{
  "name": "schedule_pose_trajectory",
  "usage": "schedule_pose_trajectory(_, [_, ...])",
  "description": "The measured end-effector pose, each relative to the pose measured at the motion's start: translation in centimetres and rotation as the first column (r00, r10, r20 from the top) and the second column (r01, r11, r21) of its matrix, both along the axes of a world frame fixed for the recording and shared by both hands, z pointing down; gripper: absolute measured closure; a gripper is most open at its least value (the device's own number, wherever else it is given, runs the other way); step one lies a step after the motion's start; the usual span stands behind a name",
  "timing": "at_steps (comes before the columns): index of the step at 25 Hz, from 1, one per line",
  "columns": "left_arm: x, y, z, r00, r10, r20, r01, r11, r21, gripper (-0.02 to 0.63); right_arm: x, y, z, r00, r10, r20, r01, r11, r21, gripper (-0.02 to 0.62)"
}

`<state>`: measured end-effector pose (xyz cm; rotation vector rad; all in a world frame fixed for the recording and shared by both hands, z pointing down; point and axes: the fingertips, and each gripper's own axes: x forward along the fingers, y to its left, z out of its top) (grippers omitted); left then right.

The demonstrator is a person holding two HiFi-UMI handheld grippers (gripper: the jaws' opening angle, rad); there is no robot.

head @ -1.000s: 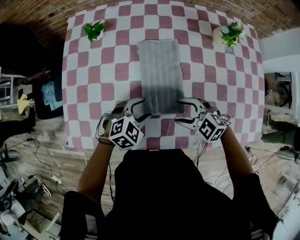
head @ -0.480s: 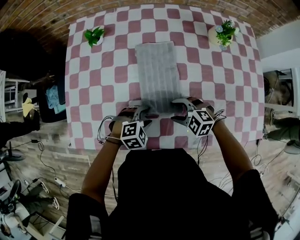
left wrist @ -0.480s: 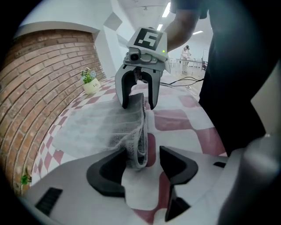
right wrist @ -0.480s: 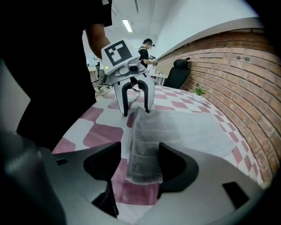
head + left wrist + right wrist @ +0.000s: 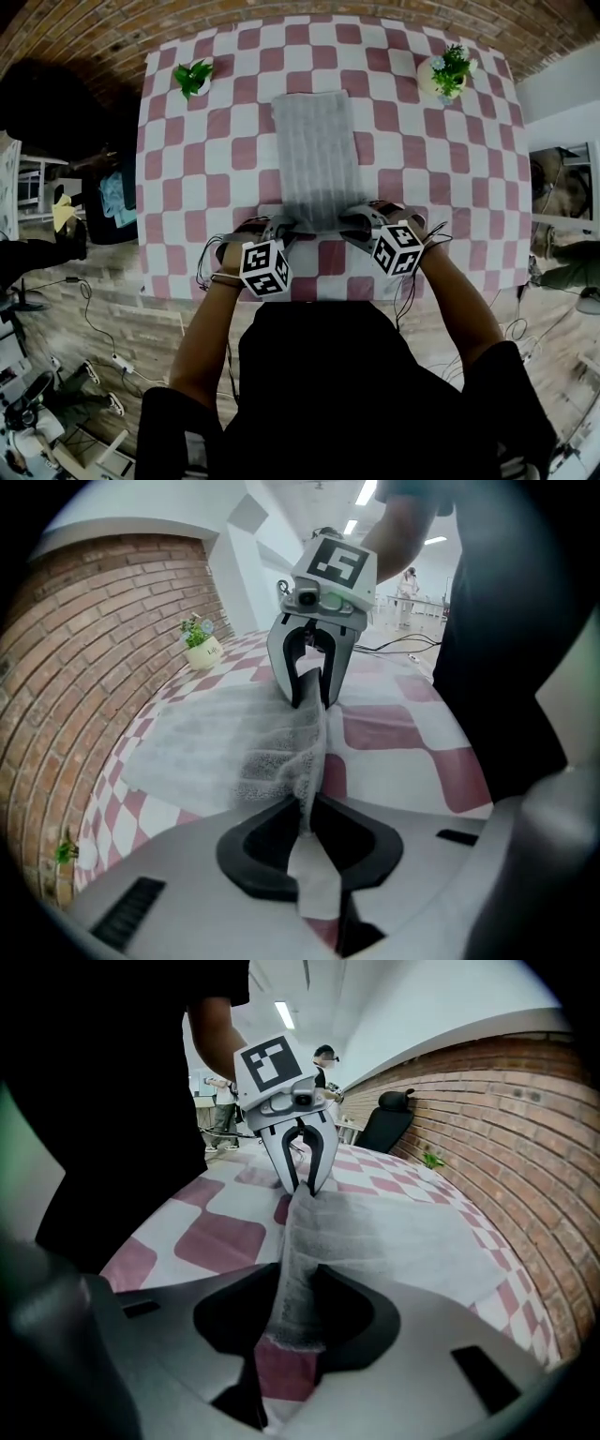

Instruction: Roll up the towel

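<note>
— Where is the grey rectangular towel (image 5: 316, 155)?
— It lies spread flat down the middle of the red-and-white checked worktop (image 5: 187, 202), its long side running away from the person. Only its near edge is raised, drawn into a ridge between the two grippers.
— What about the left gripper (image 5: 284, 228)?
— Its jaws have just been closing and now pinch the towel's near left corner. The fabric stands between them as a thin fold.
— And the right gripper (image 5: 356, 223)?
— Much the same. Its jaws have just closed in and grip a thicker bunch at the near right corner.
— Anything else on the worktop?
— A small green potted plant (image 5: 192, 75) stands at the far left corner. A flowering plant in a pale pot (image 5: 444, 71) stands at the far right, and both are well apart from the towel.
</note>
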<state>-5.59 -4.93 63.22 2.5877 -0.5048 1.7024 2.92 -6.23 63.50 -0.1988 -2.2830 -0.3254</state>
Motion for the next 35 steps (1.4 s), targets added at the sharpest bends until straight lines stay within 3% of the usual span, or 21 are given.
schedule_pose_trajectory(2, [0.1, 0.0, 0.0, 1.000, -0.008, 0.012, 0.008, 1.000, 0.010, 0.555, 0.0, -0.2, 0.0, 1.000, 0.011, 0.002, -0.011, 1.000, 0.028, 0.508])
schedule_pose_trajectory(9, [0.4, 1.8, -0.5, 1.000, -0.020, 0.020, 0.019, 0.999, 0.026, 0.563, 0.4, 1.0, -0.5, 0.999, 0.030, -0.016, -0.029, 0.998, 0.055, 0.525])
schedule_pose_trajectory(17, [1.3, 7.6, -1.1, 0.999, -0.017, -0.027, 0.017, 1.000, 0.004, 0.563, 1.4, 6.7, -1.8, 0.991, 0.133, 0.004, -0.132, 0.988, -0.073, 0.523])
schedule_pose_trajectory(26, [1.6, 14.2, -1.3, 0.997, 0.055, -0.060, -0.055, 0.998, -0.001, 0.563, 1.9, 14.0, -1.2, 0.980, 0.192, -0.051, -0.197, 0.976, -0.096, 0.523])
schedule_pose_trajectory(35, [1.2, 13.6, -4.0, 0.994, 0.062, -0.091, -0.060, 0.998, 0.027, 0.561, 1.8, 14.1, -3.9, 0.977, 0.213, 0.012, -0.210, 0.970, -0.123, 0.522])
